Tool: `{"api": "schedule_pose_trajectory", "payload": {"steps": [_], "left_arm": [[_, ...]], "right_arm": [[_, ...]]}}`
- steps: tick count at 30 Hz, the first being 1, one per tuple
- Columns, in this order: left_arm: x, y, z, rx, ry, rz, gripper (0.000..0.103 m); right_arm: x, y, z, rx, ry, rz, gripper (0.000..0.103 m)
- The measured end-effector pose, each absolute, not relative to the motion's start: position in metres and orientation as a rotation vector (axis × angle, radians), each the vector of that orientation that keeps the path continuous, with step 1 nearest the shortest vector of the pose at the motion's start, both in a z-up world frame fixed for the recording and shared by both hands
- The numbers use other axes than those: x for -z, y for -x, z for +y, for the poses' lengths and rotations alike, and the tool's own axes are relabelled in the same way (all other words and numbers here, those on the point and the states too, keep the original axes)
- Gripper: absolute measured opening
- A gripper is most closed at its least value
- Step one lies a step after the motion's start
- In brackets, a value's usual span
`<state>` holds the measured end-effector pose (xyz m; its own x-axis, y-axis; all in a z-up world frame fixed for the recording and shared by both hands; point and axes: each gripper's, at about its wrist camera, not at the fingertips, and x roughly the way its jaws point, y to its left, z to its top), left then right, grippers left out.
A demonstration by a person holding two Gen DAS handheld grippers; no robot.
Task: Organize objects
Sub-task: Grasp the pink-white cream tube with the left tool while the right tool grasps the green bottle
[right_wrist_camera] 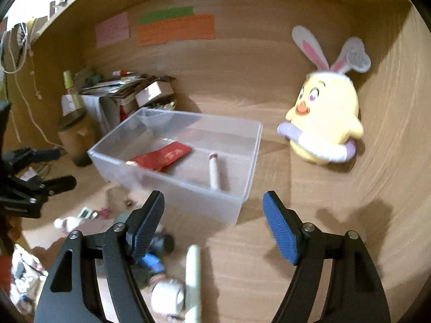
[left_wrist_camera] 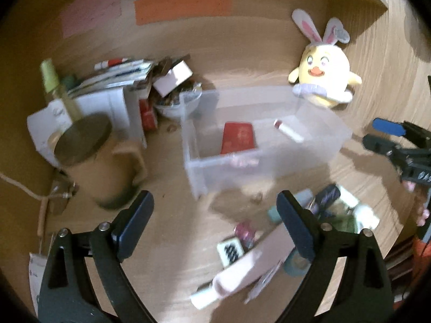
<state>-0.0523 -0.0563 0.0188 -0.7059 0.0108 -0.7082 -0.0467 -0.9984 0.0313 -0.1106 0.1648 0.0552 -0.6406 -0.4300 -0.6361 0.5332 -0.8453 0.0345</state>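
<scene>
On the wooden worktop (right_wrist_camera: 242, 242), our clear plastic bin (right_wrist_camera: 242, 188) already collects a red envelope (right_wrist_camera: 164, 156) and white tube (right_wrist_camera: 214, 172); left gripper (left_wrist_camera: 215, 223) and right gripper (right_wrist_camera: 212, 223) hang released, empty, above loose clutter.

1. A yellow chick plush (right_wrist_camera: 326, 123) with rabbit ears leans on the wooden wall at two o'clock.
2. Pink, green and orange paper notes (right_wrist_camera: 175, 28) are stuck on the back wall at twelve o'clock.
3. A lidded brown canister (left_wrist_camera: 94, 158) stands at nine o'clock, with stacked papers and boxes (left_wrist_camera: 121, 80) behind it.
</scene>
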Motion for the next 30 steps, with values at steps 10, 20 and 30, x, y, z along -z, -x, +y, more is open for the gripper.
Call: {"api": "schedule_pose_trajectory", "payload": {"steps": [10,20,30], "left_arm": [[0.028,0.021,-0.073,-2.807,1.335,-0.052,0.093],[0.053,0.013,-0.078,-2.743,1.353,-0.165,0.091],[0.056,0.006,-0.067,-2.756,1.302,-0.060,0.050]], "right_arm": [[-0.032,0.071,0.148,2.285,-0.944,0.207,0.073],[-0.002,0.051,0.115,2.153,-1.001,0.316,0.073],[0.009,0.054,0.105,2.124,-1.025,0.357,0.072]]}}
